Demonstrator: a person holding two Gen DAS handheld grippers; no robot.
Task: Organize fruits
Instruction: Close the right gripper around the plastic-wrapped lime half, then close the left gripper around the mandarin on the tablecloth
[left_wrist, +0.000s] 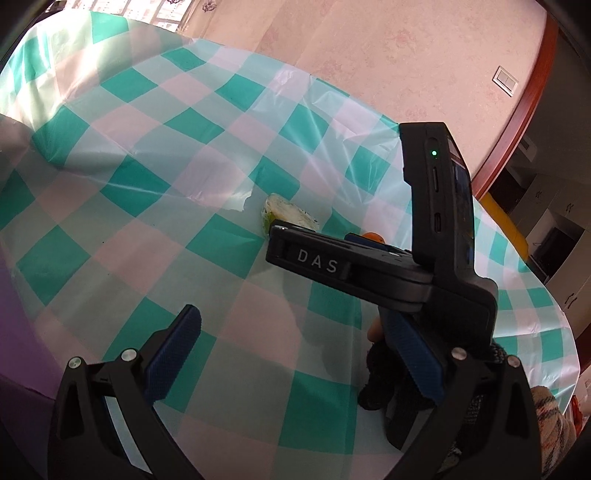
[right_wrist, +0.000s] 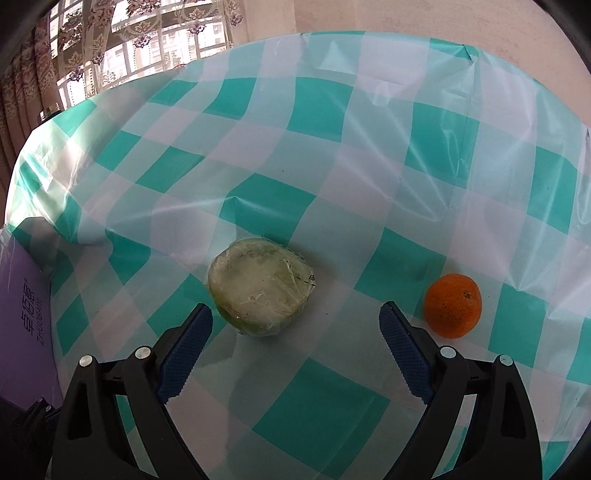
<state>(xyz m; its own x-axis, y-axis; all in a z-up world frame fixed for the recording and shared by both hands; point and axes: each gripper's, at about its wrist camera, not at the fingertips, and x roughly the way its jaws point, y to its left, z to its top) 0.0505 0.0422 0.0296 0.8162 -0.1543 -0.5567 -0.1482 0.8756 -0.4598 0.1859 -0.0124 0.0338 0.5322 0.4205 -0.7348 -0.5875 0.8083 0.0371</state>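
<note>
right wrist: i'm holding my right gripper (right_wrist: 295, 328) spread, wrapped fruit (right_wrist: 261, 287) just ahead between its fingers, orange (right_wrist: 452, 305) right; left gripper (left_wrist: 295, 343) spread too.

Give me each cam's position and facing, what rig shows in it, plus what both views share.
Left wrist: on the left claw, open, looking across the checked tablecloth; the right gripper body crosses its view and hides most of the fruit.
Right wrist: on the right claw, open, looking down at the wrapped green fruit ahead and the orange to its right.
Shared: wrapped green fruit, orange, tablecloth.
</note>
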